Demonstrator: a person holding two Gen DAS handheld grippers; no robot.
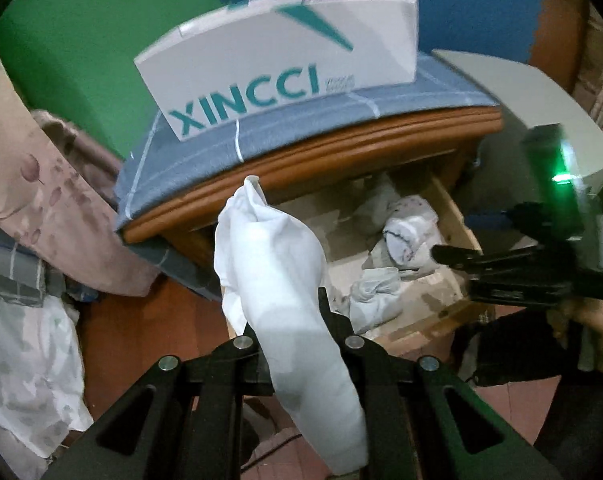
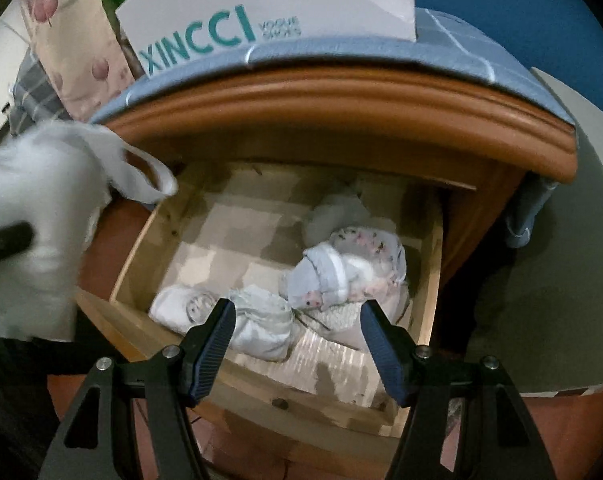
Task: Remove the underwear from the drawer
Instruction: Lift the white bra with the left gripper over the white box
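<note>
left gripper (image 1: 297,320): clamped on a white piece of underwear (image 1: 269,256), which stood up between the fingers and trailed back down over the gripper body; it was held up outside the drawer, in front of the nightstand's left corner.
right gripper (image 2: 297,332): jaws spread wide apart, holding nothing, poised above the front of the open drawer; seen from the left wrist it came in from the right, with a green light lit on its body.
drawer (image 2: 141,256): pulled out of the wooden nightstand (image 2: 341,120), pale wood inside, floor lined with checked paper.
left in the drawer: a floral-print bundle (image 2: 361,264) toward the right, a white roll (image 2: 181,304) near the front left, a pale crumpled piece (image 2: 265,320) between them, just beyond the right gripper's fingertips; one more grey-white piece lay farther back.
on the nightstand: a blue checked cloth (image 1: 301,128) draped over the top, and on it a white shoebox (image 1: 277,68) printed "xincci".
beside it: floral bedding (image 1: 33,184) hung on the left.
</note>
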